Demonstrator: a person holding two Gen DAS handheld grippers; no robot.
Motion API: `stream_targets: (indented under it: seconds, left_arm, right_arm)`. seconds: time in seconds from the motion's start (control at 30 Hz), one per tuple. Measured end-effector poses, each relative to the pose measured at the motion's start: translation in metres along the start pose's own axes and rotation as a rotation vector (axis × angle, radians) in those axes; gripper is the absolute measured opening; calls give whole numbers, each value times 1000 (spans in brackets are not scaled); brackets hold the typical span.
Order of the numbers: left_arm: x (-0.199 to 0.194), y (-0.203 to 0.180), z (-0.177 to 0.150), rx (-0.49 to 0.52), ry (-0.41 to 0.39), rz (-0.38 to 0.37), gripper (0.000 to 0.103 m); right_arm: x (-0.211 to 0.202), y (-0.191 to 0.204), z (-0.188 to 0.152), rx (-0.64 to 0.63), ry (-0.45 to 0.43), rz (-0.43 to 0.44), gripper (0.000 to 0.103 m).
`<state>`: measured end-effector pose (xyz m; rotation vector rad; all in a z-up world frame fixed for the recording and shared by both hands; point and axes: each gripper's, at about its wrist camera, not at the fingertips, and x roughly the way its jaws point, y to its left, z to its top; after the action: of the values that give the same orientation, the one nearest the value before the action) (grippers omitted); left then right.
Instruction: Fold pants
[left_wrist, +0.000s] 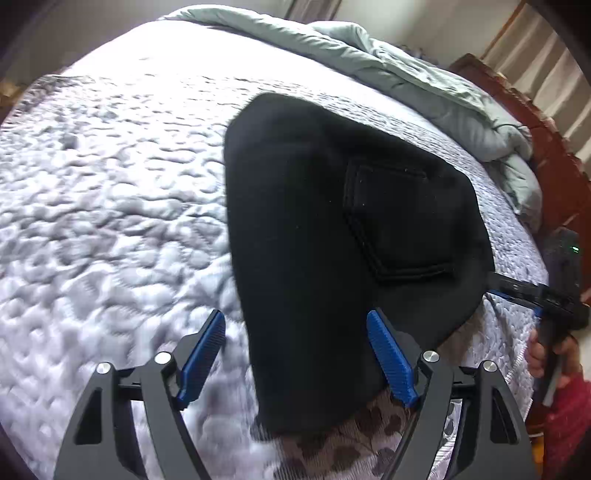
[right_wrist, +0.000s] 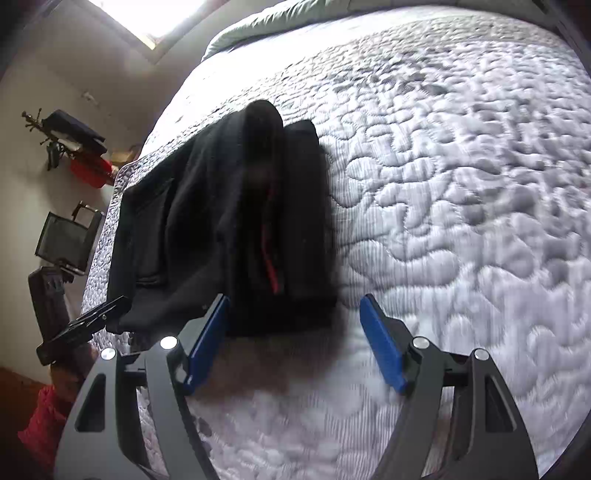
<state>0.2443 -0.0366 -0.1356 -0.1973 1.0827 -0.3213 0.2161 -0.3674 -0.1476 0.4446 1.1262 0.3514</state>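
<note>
Standing wide apart, the jaws of the left gripper (left_wrist: 295, 358) held nothing; the near corner of the black pants (left_wrist: 332, 240) lay between its blue pads (left_wrist: 391, 358) without being pinched. The right gripper (right_wrist: 293, 339) was equally wide, its pads flanking the near edge of the folded bundle at twelve o'clock, again with no squeeze. Probably both had let go so the cloth could settle. The pants rested in a compact stack on the quilted bedspread (right_wrist: 461, 184), pocket upward, near the bed's edge. A grey-green duvet (left_wrist: 406, 74) lay bunched at one o'clock, well clear of the folding space.
</note>
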Motion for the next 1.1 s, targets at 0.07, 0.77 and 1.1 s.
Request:
stream_targets:
  seconds: [0.07,0.77,1.1]
  left_arm:
    - [-14,-4,-7,-4,-3,60,79]
    - [-98,-55,-49,41,-73,218,85]
    - [-140,-65,-55,29,-124,213,89]
  right_arm:
    - [-14,5,-8,-10,-16,-49,90]
    - [-81,97,-82,-77,-94,-273,98]
    - [-94,130,-95,-122,-94,-293,98]
